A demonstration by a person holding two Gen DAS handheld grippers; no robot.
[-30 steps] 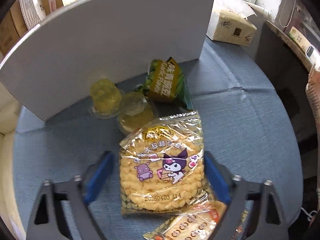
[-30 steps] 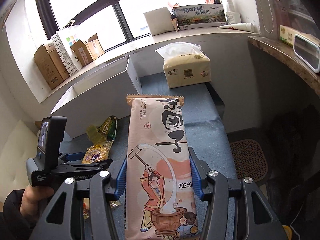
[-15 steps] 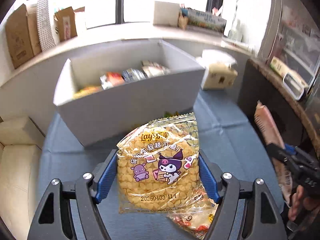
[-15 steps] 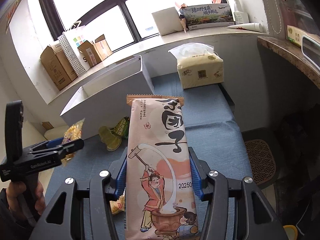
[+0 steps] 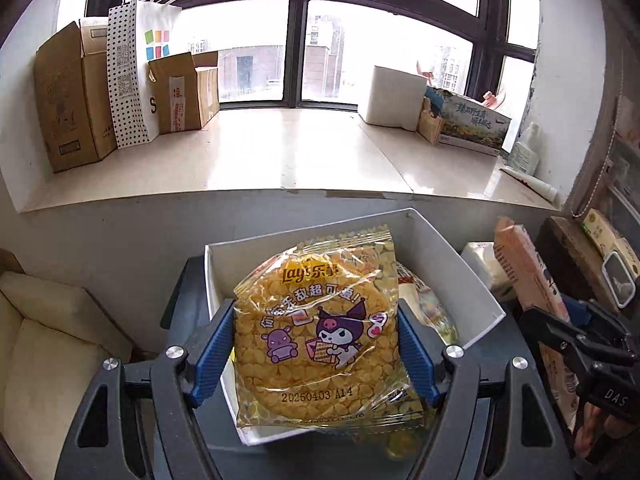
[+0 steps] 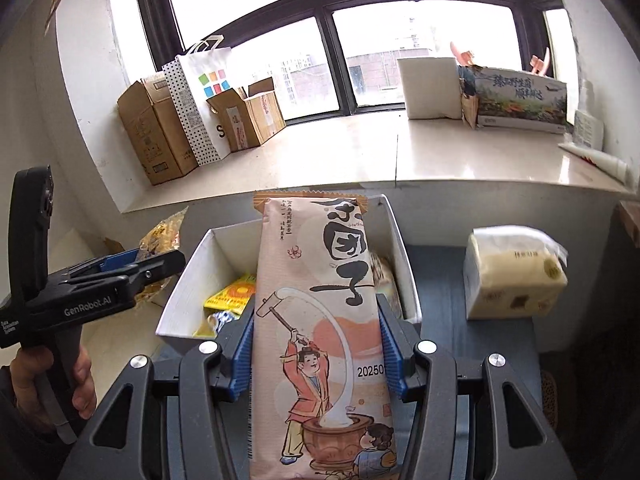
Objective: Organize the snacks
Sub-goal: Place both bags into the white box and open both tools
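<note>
My left gripper is shut on a yellow chips bag with a cartoon print, held up over the near end of the white box. In the right wrist view my right gripper is shut on a long pink snack pack, held upright in front of the same white box. Several small snack packets lie inside the box. The left gripper with its chips bag shows at the left of the right wrist view. The pink pack and the right gripper show at the right edge of the left wrist view.
A tissue pack sits on the blue cloth right of the box. Behind runs a windowsill with cardboard boxes, a dotted paper bag and cartons. A cream cushion lies at the left. A hand holds the left gripper's handle.
Both grippers rose and moved toward the white box with their packs still gripped. The left gripper lifted the chips bag off the cloth; the box's open inside now shows below both.
</note>
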